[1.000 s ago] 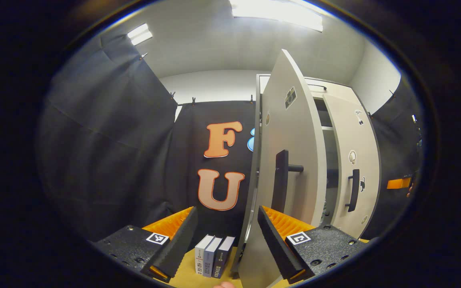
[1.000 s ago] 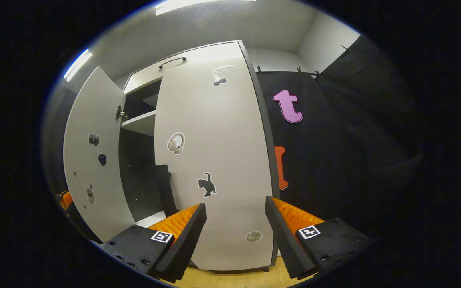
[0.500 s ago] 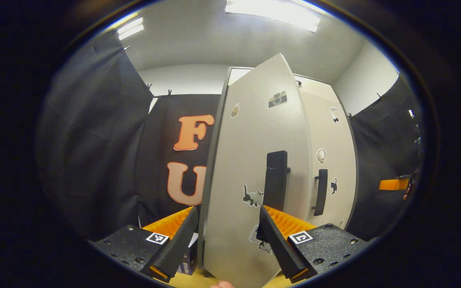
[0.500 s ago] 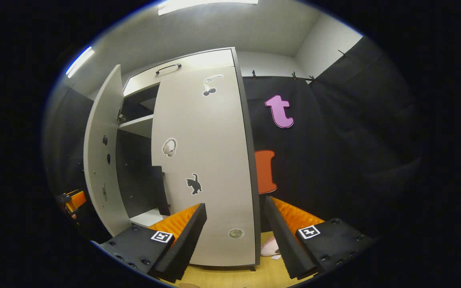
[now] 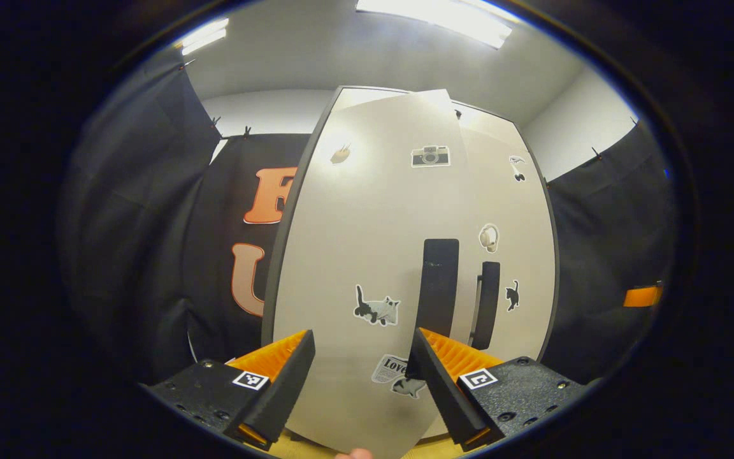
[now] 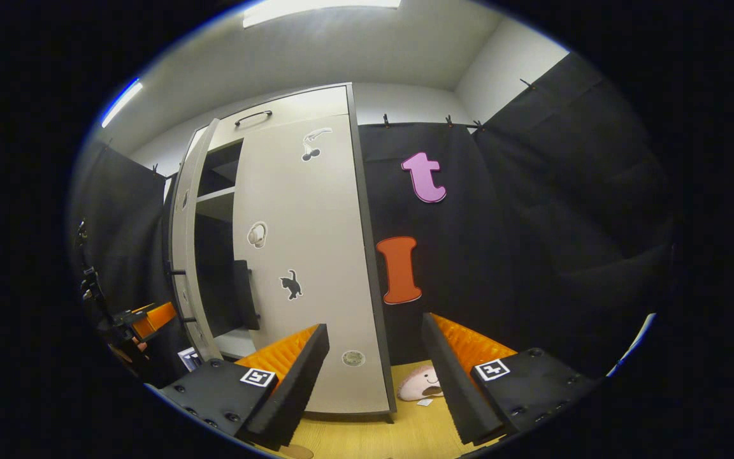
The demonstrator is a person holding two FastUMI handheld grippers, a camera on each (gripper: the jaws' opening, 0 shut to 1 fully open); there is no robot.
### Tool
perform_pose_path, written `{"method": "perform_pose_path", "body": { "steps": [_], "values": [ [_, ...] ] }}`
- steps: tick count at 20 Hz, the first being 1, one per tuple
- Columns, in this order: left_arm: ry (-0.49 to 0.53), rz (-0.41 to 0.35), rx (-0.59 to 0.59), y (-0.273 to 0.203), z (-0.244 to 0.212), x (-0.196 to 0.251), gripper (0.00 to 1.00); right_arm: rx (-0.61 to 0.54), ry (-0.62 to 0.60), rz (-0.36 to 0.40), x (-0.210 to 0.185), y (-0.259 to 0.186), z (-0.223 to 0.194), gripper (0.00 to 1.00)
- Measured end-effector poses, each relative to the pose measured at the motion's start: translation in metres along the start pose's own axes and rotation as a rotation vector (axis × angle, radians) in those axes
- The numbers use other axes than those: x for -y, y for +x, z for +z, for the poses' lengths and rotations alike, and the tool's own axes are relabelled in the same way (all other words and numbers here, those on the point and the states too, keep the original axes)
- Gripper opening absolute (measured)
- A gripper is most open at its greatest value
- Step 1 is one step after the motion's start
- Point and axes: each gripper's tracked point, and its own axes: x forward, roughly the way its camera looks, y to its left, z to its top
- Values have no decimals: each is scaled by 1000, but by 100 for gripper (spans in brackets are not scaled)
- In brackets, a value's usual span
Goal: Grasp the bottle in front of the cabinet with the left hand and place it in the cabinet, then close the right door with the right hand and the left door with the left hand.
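Observation:
In the left gripper view the cabinet's left door [image 5: 367, 242] fills the middle, pale with stickers and a black handle [image 5: 438, 287], swung almost to the cabinet front. My left gripper [image 5: 360, 376] is open, its fingers close in front of the door's lower part. Beyond it the right door [image 5: 520, 255] lies flat with its own handle [image 5: 488, 306]. In the right gripper view the right door [image 6: 303, 255] is shut, and the left door [image 6: 183, 255] stands edge-on, leaving a dark gap with a shelf [image 6: 214, 194]. My right gripper [image 6: 373, 370] is open, back from the cabinet.
A pink plush toy [image 6: 421, 386] lies on the wooden surface [image 6: 373, 433] by the cabinet's right foot. Small books [image 6: 188, 357] stand left of the cabinet. The left gripper [image 6: 147, 317] and a hand show far left; the right gripper [image 5: 641, 296] shows far right.
The left door has swung from wide open to nearly shut, with my left gripper following it. My right gripper has drawn back from the shut right door.

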Motion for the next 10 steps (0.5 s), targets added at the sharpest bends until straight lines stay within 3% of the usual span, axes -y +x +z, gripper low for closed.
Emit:
{"method": "perform_pose_path", "body": {
  "steps": [10],
  "values": [
    [54, -29, -29, 38, -13, 28, 94, 3, 9, -40, 25, -26, -2, 98]
  ]
}}
